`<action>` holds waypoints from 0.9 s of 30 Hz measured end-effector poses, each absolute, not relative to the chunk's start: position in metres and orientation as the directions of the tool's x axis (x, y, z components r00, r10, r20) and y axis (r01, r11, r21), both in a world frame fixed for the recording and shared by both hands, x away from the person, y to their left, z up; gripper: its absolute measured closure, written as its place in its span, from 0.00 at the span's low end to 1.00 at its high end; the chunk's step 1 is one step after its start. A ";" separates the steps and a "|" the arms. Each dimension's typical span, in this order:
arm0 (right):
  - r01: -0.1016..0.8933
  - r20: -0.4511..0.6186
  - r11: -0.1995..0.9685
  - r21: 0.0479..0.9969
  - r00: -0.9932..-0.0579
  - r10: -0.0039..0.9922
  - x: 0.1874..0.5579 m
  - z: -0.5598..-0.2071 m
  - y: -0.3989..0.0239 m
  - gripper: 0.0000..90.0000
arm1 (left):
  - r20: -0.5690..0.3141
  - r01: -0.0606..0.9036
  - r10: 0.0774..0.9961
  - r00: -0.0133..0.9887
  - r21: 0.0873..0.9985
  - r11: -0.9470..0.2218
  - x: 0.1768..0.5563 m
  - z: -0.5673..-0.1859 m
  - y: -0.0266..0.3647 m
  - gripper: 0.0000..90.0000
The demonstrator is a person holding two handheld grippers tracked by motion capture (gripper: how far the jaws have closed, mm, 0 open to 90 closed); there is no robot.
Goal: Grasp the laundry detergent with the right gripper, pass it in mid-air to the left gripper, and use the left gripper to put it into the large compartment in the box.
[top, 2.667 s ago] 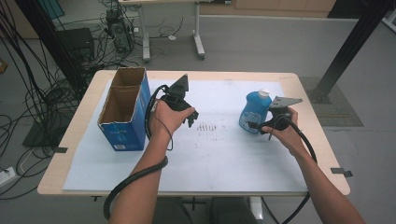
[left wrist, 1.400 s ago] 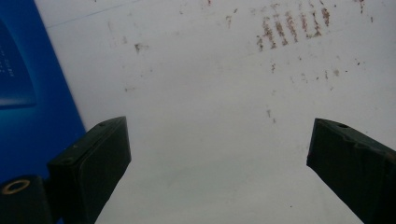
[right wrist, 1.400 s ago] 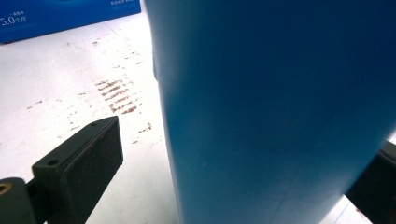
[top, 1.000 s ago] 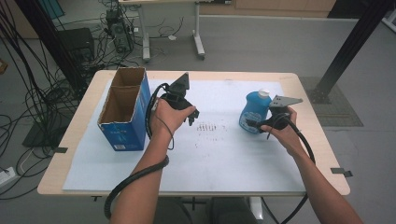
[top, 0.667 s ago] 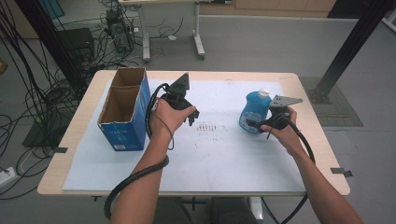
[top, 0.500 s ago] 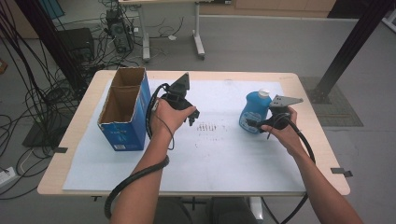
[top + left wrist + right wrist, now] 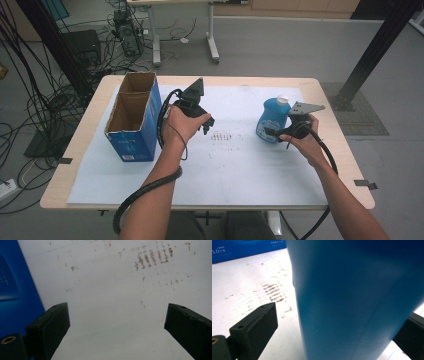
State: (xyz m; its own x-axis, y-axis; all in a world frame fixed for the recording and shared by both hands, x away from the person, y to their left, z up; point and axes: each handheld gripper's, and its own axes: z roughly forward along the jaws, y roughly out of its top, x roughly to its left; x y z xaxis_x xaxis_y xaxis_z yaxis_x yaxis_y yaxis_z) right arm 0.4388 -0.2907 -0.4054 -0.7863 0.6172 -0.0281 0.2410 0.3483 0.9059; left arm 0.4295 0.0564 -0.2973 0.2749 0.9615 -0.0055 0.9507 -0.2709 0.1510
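The blue plastic bottle with a white cap [image 7: 272,120] stands upright on the counter's white paper sheet [image 7: 240,165], between the right gripper's [image 7: 272,132] open jaws. The left gripper [image 7: 206,122], jaws wide apart, hovers beside the open blue cardboard box [image 7: 132,135].

Grey floor [image 7: 280,45]; wooden table [image 7: 325,87] under white sheet [image 7: 240,165]; black cables [image 7: 30,100] at left; second desk's legs [image 7: 212,37] behind.

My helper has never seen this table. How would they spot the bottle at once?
Start at the table with its white sheet and look to its right side. The blue bottle stands upright there between the right gripper's open jaws, white-capped and rounded, unlike the open cardboard box.
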 end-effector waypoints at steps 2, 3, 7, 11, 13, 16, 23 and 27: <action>0.240 -0.028 0.347 0.906 -0.787 0.617 0.439 -0.405 -0.290 0.02 | -0.006 0.951 0.961 0.276 0.148 -0.272 0.430 -0.297 0.056 0.07; 0.239 -0.027 0.346 0.907 -0.787 0.616 0.439 -0.405 -0.290 0.02 | -0.005 0.951 0.961 0.276 0.150 -0.272 0.430 -0.297 0.056 0.07; 0.239 -0.027 0.346 0.907 -0.787 0.617 0.439 -0.405 -0.290 0.02 | -0.005 0.950 0.961 0.276 0.150 -0.272 0.430 -0.297 0.055 0.07; 0.239 -0.027 0.345 0.908 -0.787 0.616 0.439 -0.405 -0.290 0.02 | -0.006 0.951 0.961 0.277 0.147 -0.273 0.430 -0.298 0.055 0.07; 0.237 -0.029 0.347 0.908 -0.788 0.615 0.439 -0.405 -0.290 0.02 | -0.006 0.951 0.961 0.277 0.147 -0.273 0.430 -0.298 0.055 0.07; 0.237 -0.028 0.346 0.908 -0.788 0.614 0.439 -0.405 -0.290 0.02 | -0.006 0.950 0.961 0.278 0.148 -0.274 0.430 -0.297 0.056 0.07; 0.236 -0.026 0.342 0.910 -0.788 0.615 0.439 -0.404 -0.290 0.02 | -0.006 0.951 0.961 0.275 0.149 -0.271 0.430 -0.297 0.057 0.07; 0.234 -0.029 0.343 0.910 -0.789 0.614 0.440 -0.404 -0.289 0.02 | -0.007 0.951 0.961 0.275 0.148 -0.271 0.430 -0.297 0.057 0.07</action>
State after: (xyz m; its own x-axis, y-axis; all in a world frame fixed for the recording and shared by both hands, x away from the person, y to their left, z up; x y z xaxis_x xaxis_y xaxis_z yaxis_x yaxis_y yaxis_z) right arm 0.4397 -0.2890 -0.4044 -0.7888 0.6139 -0.0288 0.2340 0.3433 0.9096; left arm 0.4301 0.0566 -0.2967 0.2753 0.9613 -0.0075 0.9511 -0.2713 0.1480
